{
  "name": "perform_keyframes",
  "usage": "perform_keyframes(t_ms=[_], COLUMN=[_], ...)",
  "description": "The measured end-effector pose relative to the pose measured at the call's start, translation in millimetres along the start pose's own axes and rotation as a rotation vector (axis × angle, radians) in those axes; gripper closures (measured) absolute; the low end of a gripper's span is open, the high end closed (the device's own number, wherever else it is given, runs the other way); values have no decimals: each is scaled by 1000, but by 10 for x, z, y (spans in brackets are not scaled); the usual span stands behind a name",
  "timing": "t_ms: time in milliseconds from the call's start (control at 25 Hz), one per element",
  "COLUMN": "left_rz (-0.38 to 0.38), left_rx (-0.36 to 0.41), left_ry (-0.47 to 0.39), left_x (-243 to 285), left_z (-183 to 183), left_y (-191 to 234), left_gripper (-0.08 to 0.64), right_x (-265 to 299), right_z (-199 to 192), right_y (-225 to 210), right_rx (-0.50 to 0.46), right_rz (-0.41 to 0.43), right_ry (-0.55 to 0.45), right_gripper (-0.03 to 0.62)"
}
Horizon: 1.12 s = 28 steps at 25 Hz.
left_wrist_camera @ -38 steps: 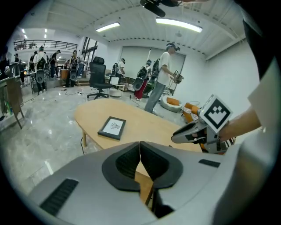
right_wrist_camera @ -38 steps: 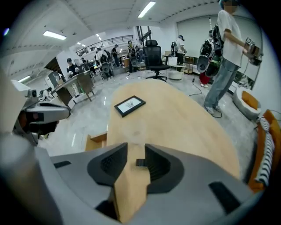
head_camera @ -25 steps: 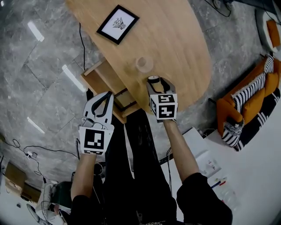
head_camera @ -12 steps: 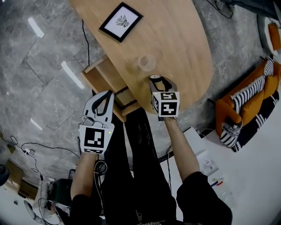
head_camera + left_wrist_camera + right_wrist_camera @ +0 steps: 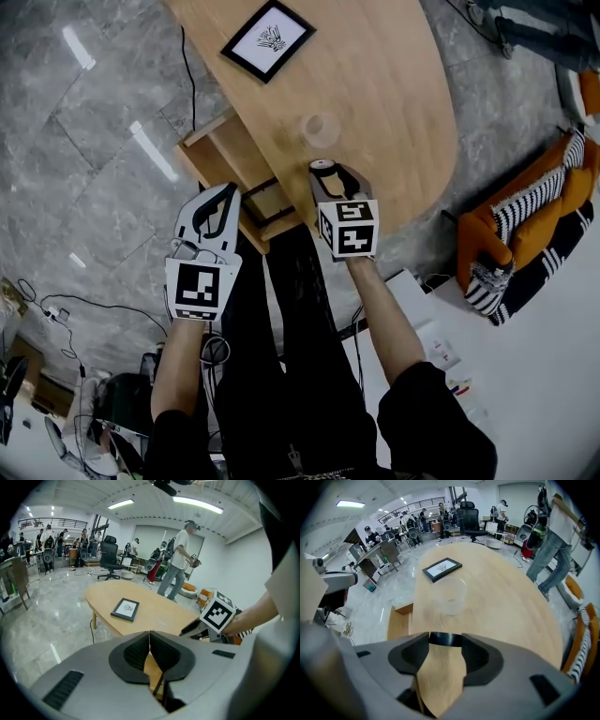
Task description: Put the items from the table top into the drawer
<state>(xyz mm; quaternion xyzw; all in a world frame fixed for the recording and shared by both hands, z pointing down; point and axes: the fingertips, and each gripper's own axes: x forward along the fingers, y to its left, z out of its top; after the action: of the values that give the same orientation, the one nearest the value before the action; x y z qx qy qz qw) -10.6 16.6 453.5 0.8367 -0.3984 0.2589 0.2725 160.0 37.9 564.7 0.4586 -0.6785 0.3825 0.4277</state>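
While the right gripper points steeply down at the near edge of the wooden table, its jaws have just been closing, and they now press from both sides on a small black round item. That item sits right at the jaw tips, over the tabletop. No view shows whether it is resting on the wood or lifted off it.

Just ahead of this gripper stands a clear glass cup, upright on the table and apart from the jaws. Farther ahead, past the cup, a black picture frame lies flat.

To the left of the right gripper, under the table's edge, the drawer is pulled open.

Beside the right gripper, the left gripper hangs off the table. It is tilted downward, with its tip near the front corner of the open drawer. Its jaws are together, the pads meeting at the tip with nothing between them.

People stand and sit in the room well beyond the table.
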Motion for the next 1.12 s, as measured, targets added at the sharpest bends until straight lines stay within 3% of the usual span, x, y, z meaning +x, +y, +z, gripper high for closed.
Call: perform_keyframes(t_ms=[280,480,720,1120], left_rz=[41,75,105,118], left_rx=[-35,-67,-94,-121], left_ry=[-5,-3,-2,14], left_x=[-91,-169,-246,-257], left_z=[-83,-188,-295,-476], left_y=[113,224,332,417], left_gripper=[545,546,546,546], right_x=[-8,14,81,363], right_z=[19,-48,-207,-707], right_y=[525,1019,1428,1579], right_rx=[-46,-163,-203,-103], right_rz=[116,214,273,260], right_ry=[-17,-13,1,93], right_gripper=[371,371,371,371])
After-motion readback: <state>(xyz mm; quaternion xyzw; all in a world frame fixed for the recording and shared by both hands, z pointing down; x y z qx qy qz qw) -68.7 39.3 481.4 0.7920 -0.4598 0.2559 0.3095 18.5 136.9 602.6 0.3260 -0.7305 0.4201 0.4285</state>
